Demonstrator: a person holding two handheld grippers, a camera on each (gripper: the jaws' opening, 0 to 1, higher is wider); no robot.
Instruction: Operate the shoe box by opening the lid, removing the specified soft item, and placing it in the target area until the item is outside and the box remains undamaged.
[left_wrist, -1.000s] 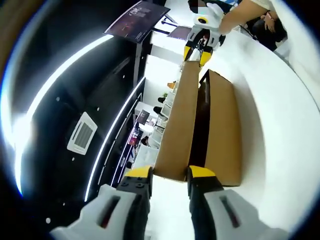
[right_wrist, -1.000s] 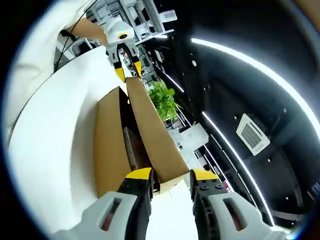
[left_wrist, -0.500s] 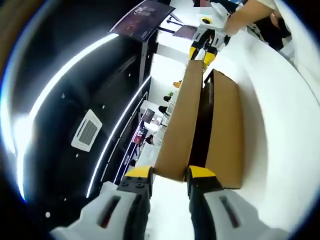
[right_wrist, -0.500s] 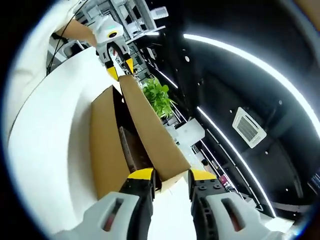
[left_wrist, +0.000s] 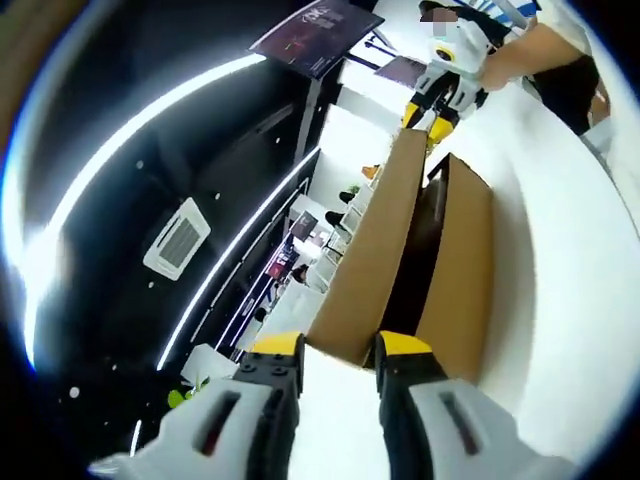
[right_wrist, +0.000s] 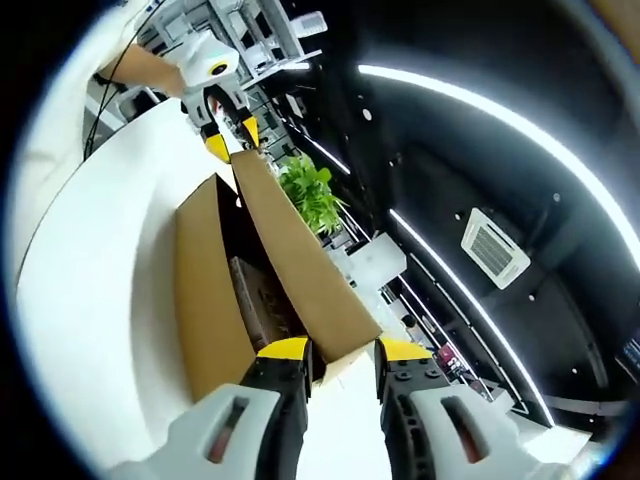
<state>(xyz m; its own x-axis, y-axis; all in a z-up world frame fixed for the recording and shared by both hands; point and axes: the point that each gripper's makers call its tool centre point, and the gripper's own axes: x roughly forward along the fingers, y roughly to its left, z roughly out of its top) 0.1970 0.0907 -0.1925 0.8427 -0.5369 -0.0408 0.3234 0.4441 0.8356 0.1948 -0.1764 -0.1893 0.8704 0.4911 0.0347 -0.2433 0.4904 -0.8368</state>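
Left gripper: jaws pinch the near end of the raised cardboard lid. Right gripper: jaws pinch the opposite end of the same lid, which stands tilted up from the shoe box. The box rests on the white tabletop. A dark brown item lies inside the open box. A green plant stands beyond.

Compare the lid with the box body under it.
The lid is raised at an angle, each end pinched by a hand-held gripper; the box rests flat on the white table. The lid shows a plain flat panel; the box shows a dark open inside with something dark in it. Both are plain brown cardboard.
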